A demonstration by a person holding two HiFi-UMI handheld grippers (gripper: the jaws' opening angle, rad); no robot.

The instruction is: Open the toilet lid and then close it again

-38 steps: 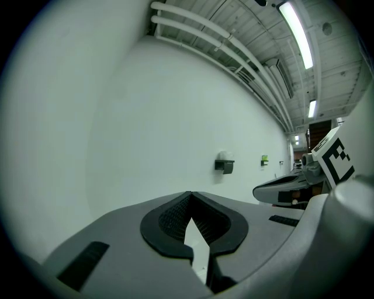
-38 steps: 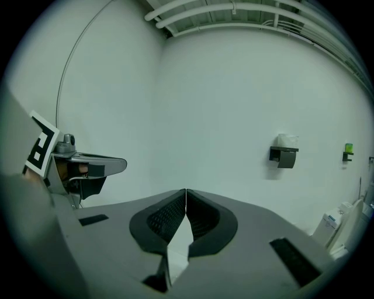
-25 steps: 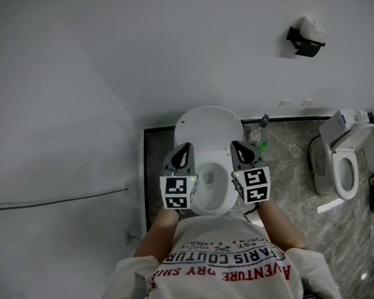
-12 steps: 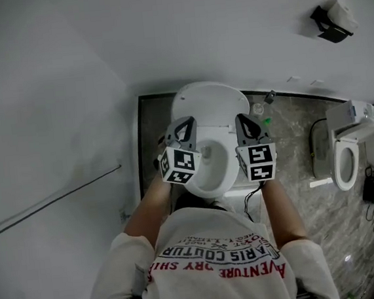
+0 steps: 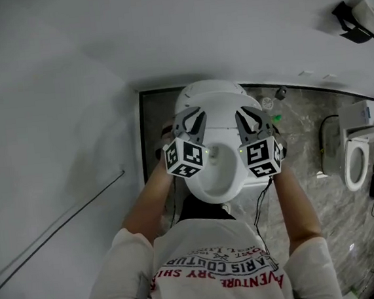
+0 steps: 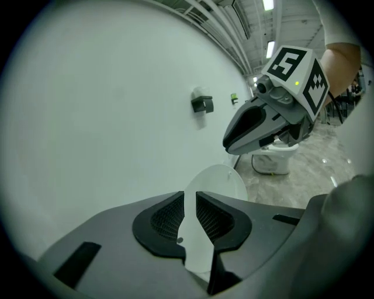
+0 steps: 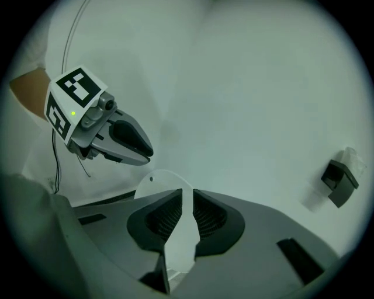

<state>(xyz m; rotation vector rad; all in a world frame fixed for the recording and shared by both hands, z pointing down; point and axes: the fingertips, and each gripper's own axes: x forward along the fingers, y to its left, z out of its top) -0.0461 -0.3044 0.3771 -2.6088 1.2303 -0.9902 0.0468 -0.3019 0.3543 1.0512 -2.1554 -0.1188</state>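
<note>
A person in a printed white shirt (image 5: 214, 258) leans over a white toilet (image 5: 215, 179) set against a pale wall (image 5: 162, 29), a gripper in each hand. The lid (image 5: 209, 88) stands raised at the back of the bowl, close to the wall, with the seat down and the bowl uncovered.

The left gripper (image 5: 189, 116) and the right gripper (image 5: 253, 114) hover side by side above the bowl, one over each flank of the seat, tips pointed toward the raised lid and near it. In the left gripper view the fingers (image 6: 166, 213) stand a narrow gap apart, with the round white lid showing through the slit and above it; they grip nothing. The right gripper view shows the same: ribbed fingers (image 7: 210, 213) slightly parted, lid visible beyond them, nothing clamped. Whether either tip touches the lid cannot be told.

A second toilet (image 5: 357, 162) sits well apart at the right on the grey marbled floor (image 5: 304, 141), and a dark paper holder (image 5: 353, 12) hangs on the wall above it. A small green-topped bottle (image 5: 274, 118) stands on the floor just beside the right gripper.
</note>
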